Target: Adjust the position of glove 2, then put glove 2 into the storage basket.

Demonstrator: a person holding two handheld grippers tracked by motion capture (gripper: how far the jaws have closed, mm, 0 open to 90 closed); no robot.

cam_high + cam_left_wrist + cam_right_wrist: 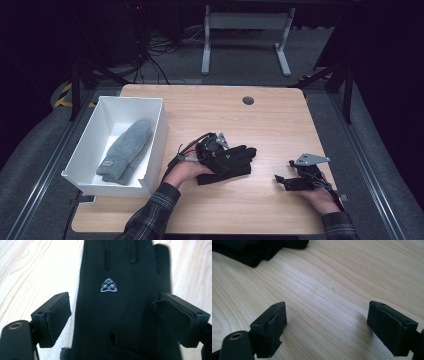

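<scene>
White box (158, 131) at desk's (280, 120) left edge w/ grey mitten (126, 150) inside. Black glove (235, 159) flat mid-desk, between wide-open left tool (112, 315), not gripped. Right tool (286, 180) open, empty. Dark room, cables behind.

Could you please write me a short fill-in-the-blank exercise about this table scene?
1. The grey mitten lies inside the white ____.
2. The left gripper has its jaws ____ around the black glove.
3. The glove's logo is shaped like a ____.
4. Between the right gripper's jaws is bare ____.

Missing words: box; open; triangle; table
</scene>
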